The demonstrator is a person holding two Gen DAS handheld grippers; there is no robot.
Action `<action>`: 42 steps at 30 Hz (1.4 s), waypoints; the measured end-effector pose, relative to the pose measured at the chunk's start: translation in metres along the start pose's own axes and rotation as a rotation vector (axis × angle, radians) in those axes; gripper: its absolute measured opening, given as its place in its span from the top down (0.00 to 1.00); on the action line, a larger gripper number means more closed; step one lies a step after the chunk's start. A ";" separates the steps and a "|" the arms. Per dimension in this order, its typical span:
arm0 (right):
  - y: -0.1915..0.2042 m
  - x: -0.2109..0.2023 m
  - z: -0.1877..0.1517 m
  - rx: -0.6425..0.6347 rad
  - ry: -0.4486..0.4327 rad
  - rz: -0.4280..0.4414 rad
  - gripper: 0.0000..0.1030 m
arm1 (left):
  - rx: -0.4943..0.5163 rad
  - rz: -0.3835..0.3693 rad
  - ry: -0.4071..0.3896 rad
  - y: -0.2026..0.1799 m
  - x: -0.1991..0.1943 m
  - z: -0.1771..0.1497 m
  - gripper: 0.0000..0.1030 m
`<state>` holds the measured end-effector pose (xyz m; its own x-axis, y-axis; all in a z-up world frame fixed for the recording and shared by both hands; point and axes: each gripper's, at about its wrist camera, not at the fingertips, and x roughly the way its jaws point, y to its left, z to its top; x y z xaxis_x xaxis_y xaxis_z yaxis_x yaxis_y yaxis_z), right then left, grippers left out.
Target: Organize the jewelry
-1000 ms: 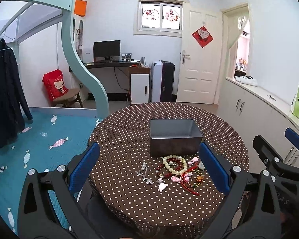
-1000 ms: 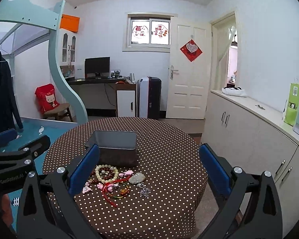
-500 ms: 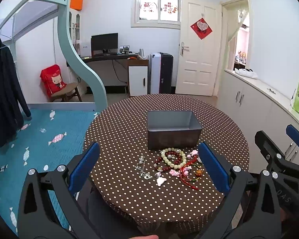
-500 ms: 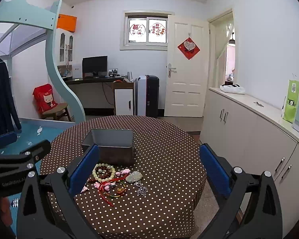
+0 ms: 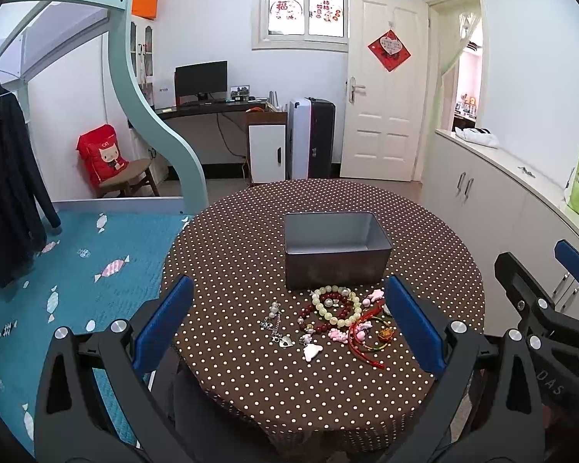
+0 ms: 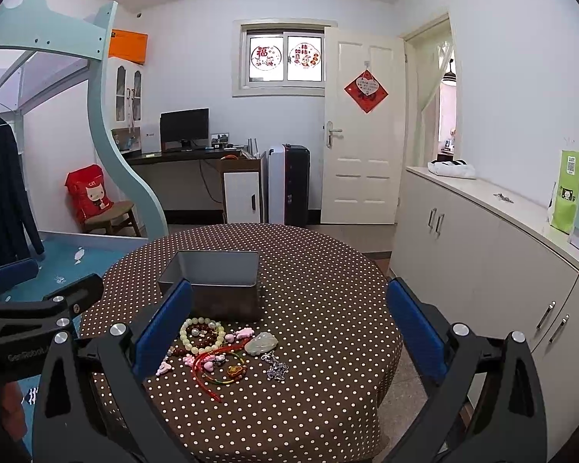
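A heap of jewelry lies on the brown dotted round table (image 5: 231, 254): a pale bead bracelet (image 5: 334, 306) (image 6: 202, 333) around dark red beads, a silver chain (image 5: 276, 322) (image 6: 276, 367), pink charms, a red cord bangle (image 5: 370, 337) (image 6: 222, 372) and a pale jade pendant (image 6: 261, 342). Just behind the heap stands an open grey metal box (image 5: 336, 249) (image 6: 216, 283), with nothing visible inside. My left gripper (image 5: 287, 326) hangs open above the near table edge. My right gripper (image 6: 287, 326) is open too, held above the table right of the heap.
White cabinets (image 6: 482, 254) run along the right wall. A blue bed frame (image 5: 146, 88) and teal mattress (image 5: 58, 270) lie left. A desk, suitcases and a door stand at the back. The right gripper (image 5: 540, 293) shows at the left view's right edge.
Both views have pulled back and up a little, so the table and jewelry sit slightly farther away. Nothing on the table has moved.
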<state>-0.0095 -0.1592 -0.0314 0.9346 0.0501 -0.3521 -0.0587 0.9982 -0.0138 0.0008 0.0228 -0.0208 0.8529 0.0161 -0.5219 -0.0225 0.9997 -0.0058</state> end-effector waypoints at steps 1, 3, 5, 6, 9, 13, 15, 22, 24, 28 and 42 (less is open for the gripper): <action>0.000 0.000 0.000 -0.001 0.000 0.001 0.06 | 0.000 0.000 0.002 0.000 0.000 0.000 0.05; 0.000 0.001 0.000 -0.001 0.003 0.002 0.06 | 0.002 0.006 0.003 0.000 0.001 0.000 0.05; 0.000 0.002 0.000 -0.001 0.007 0.003 0.06 | 0.002 0.015 0.013 -0.001 0.003 -0.001 0.05; 0.001 0.002 -0.001 -0.002 0.007 0.004 0.06 | 0.001 0.021 0.015 -0.001 0.003 -0.002 0.05; 0.002 0.003 -0.002 -0.005 0.015 0.010 0.06 | -0.004 0.025 0.019 0.000 0.003 -0.002 0.05; 0.001 0.004 -0.001 0.003 0.022 0.018 0.06 | -0.004 0.022 0.014 0.000 0.002 -0.001 0.05; 0.001 0.004 0.000 0.002 0.021 0.015 0.06 | -0.002 0.020 0.008 0.000 0.002 0.000 0.05; 0.001 0.004 0.000 0.000 0.022 0.014 0.06 | -0.002 0.023 0.011 0.002 0.002 0.000 0.05; 0.001 0.006 0.000 0.001 0.027 0.016 0.06 | -0.003 0.022 0.011 0.002 0.002 0.001 0.05; 0.001 0.006 0.000 0.004 0.030 0.021 0.06 | -0.003 0.022 0.009 0.002 0.002 0.002 0.05; 0.000 0.008 -0.001 0.002 0.040 0.026 0.06 | -0.008 0.026 0.001 0.004 0.001 0.003 0.05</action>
<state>-0.0022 -0.1586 -0.0352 0.9180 0.0743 -0.3895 -0.0818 0.9966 -0.0026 0.0029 0.0270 -0.0187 0.8513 0.0421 -0.5229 -0.0489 0.9988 0.0008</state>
